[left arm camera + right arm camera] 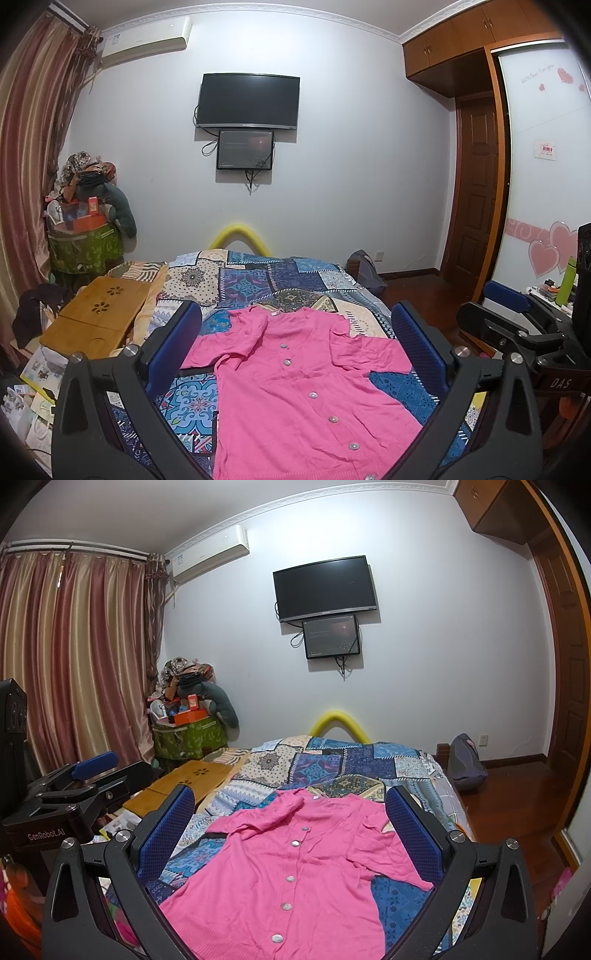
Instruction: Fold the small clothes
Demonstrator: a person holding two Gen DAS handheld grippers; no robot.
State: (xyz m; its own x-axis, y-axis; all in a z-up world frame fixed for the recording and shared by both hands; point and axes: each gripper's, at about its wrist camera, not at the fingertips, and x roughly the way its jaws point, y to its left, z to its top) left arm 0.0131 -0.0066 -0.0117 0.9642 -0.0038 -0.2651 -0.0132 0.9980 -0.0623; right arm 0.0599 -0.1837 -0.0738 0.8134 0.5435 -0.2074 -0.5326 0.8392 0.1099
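- On the quilt (258,280), at the end nearest both cameras, lies the pink top (295,373), spread face up with its button row (312,395) running away from the collar toward the viewer.
- Both short sleeves stick out sideways from the top; the one on the left in the left wrist view has a crease across it, and the collar end points at the wall with the TV (248,100).
- It looks like a thin knit: light, limp, no stiffness. My guess is it will drape and sag from any pinch, and slide little on the cotton quilt.
- The buttons are the only hard parts; best kept out of the pads.
- Good places to take hold, in my view: a sleeve tip or shoulder seam on each side of the top, or the two hem corners, so a fold line stays straight.
- The left gripper (295,345) hovers above the top, fingers spread wide, nothing between them, aimed along the top toward the collar.
- The right gripper (290,827) is level with it, just beside it, likewise spread wide and empty.
- Neither pad touches cloth, as far as I can tell.
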